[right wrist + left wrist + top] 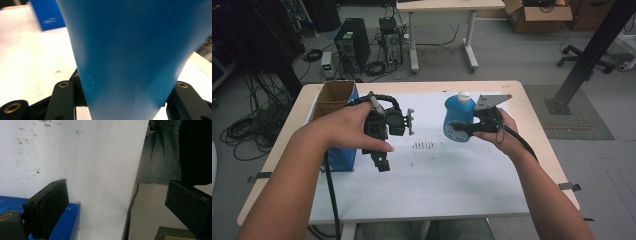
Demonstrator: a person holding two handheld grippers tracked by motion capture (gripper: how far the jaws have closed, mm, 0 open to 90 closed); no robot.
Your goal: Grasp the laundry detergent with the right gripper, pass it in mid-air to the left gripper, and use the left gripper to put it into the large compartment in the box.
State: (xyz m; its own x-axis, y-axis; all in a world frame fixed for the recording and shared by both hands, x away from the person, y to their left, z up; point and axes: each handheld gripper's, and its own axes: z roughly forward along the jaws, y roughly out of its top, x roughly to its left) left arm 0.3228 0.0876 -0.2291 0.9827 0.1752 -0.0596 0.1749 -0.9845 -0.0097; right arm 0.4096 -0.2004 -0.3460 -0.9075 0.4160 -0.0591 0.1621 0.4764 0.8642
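Note:
My right gripper (460, 129) is shut on a blue plastic bottle (457, 117) with a white cap (463, 96), clamping its lower body from the right. The bottle stands nearly upright over the right half of the white sheet (437, 175). In the right gripper view the blue bottle (130, 50) sits tight between the two black jaws of the right gripper (125, 100). My left gripper (381, 159) is held beside a blue box (343, 160), pointing toward the table's near edge. In its own view the left gripper (117, 186) is open with nothing between the jaws.
The blue box has a brown cardboard inside (334, 97) and stands at the table's left. It shows as a blue box (67, 222) and as a blue box (48, 15) in the gripper views. Small dark marks (423, 145) dot the sheet. Cables and computers lie on the floor beyond.

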